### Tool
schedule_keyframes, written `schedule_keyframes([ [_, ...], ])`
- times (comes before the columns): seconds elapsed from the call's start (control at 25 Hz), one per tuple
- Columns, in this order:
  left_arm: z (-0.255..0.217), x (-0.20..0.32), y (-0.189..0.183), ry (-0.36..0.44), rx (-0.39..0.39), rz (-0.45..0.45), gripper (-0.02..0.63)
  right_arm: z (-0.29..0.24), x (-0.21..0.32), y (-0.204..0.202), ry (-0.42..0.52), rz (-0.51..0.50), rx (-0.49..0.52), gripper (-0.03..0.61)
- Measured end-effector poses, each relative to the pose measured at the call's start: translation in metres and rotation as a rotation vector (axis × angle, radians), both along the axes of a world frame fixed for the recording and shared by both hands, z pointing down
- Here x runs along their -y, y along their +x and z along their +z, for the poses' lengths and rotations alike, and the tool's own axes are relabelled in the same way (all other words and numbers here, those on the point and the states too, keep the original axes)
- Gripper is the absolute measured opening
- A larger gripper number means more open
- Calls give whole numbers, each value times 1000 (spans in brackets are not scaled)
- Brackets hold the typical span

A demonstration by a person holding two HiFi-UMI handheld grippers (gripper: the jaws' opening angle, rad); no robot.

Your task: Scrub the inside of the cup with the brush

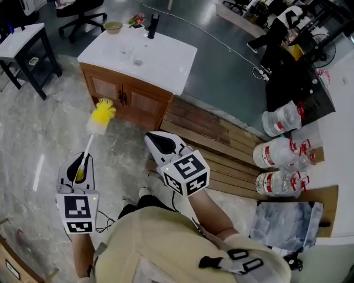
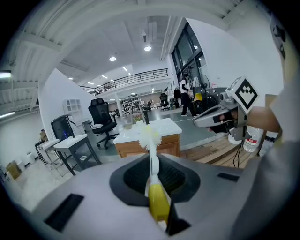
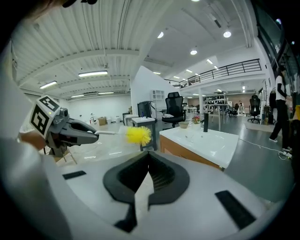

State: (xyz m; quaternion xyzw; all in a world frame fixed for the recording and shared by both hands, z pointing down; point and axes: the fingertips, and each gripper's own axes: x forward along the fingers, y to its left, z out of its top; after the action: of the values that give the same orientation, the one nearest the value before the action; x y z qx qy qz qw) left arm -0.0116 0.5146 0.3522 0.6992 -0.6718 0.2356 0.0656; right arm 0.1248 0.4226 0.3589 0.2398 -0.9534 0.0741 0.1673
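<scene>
We could read no writing anywhere: the three large clear plastic water bottles lying on the slatted wooden platform carried red-and-white labels too small to make out, and the only other print was the black-and-white square markers, on one cube per gripper. We counted one brush, with a thin white stem, a smooth yellow grip and a fluffy yellow bristle head. The left gripper had its jaws clamped on the yellow grip, so the brush stuck out ahead of it, held in the air over the pale marbled floor, well short of the vanity. The right gripper hung beside it, apart from the brush, its ribbed black jaw pads drawn together with nothing between them. Ahead stood a single vanity: a glossy white rectangular countertop with a basin sunk into it, on a brown wooden cabinet with two panelled doors. At the back of the top we saw one black faucet, one small round bowl and a little bunch of flowers. A faint clear shape sat on the countertop near the basin; we could not tell whether it was the cup. One black office chair and one white-topped table on black legs stood beyond.
</scene>
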Motion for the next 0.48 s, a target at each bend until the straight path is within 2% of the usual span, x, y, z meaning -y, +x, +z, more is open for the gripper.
schedule_keyframes([
  [0.2,1,12,-2,-11,2,6,44,5,8,-7,-4,-29,0,17],
  [0.48,-3,47,10,-20,58,30,44,12,33,-4,-13,-70,-4,18],
])
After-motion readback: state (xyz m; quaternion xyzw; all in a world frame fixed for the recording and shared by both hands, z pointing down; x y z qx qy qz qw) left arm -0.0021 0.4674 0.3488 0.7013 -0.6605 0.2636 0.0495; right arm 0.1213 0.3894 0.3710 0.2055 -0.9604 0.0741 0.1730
